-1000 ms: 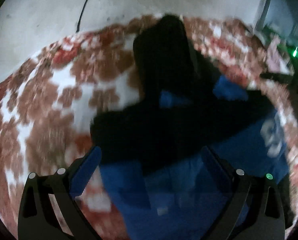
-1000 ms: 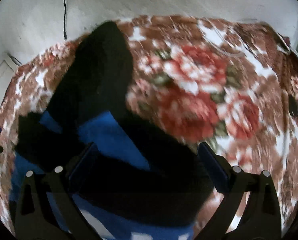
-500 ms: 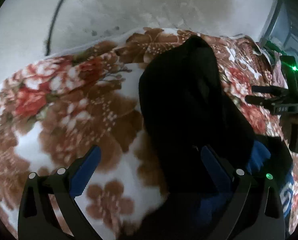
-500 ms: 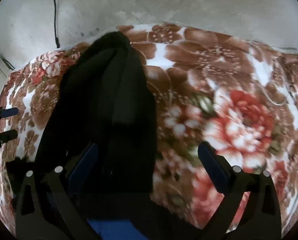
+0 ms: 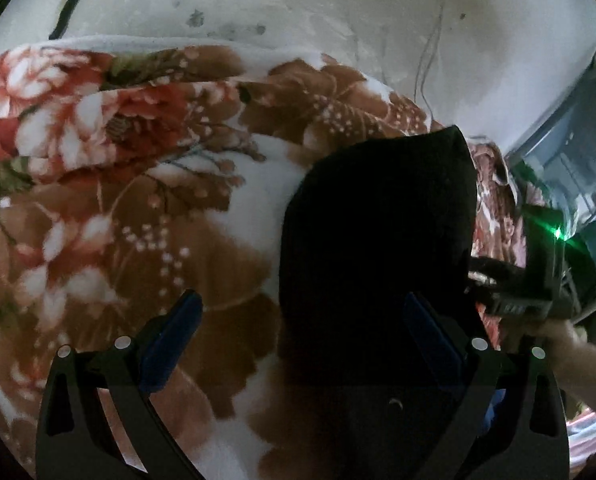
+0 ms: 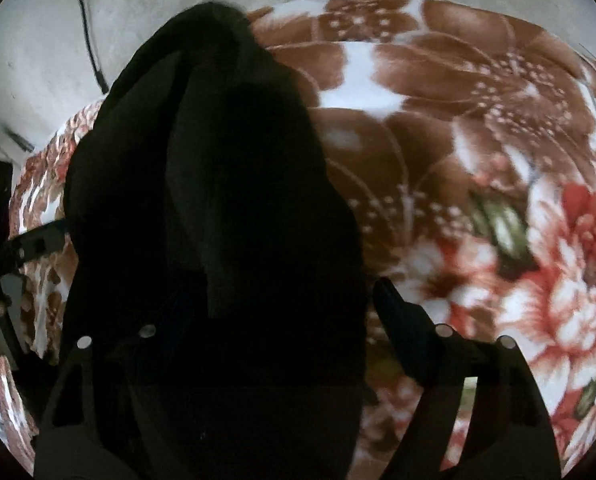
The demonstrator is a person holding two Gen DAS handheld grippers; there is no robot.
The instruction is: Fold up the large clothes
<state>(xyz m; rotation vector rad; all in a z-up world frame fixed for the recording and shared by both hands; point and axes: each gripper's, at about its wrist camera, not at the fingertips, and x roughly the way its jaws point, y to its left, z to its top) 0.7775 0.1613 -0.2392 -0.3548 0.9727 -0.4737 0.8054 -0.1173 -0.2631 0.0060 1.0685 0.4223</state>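
Note:
A large garment lies on a floral blanket; only its black hood (image 5: 382, 224) shows here, stretching away from both grippers. It also fills the left half of the right wrist view (image 6: 218, 200). My left gripper (image 5: 302, 328) is open, its right finger over the hood's lower left edge, its left finger over the blanket. My right gripper (image 6: 266, 320) is open, its left finger dark against the hood, its right finger over the blanket. A sliver of the garment's blue body (image 5: 494, 404) shows beside the left gripper.
The floral blanket (image 5: 138, 208) covers the bed up to a pale wall (image 5: 338, 16). The right gripper body with a green light (image 5: 538, 276) shows at the right of the left wrist view. A black cable (image 6: 86, 20) hangs on the wall.
Both grippers moved forward along the garment from its blue body up to the hood. The blue fabric has dropped out of view and the hood now fills the frames.

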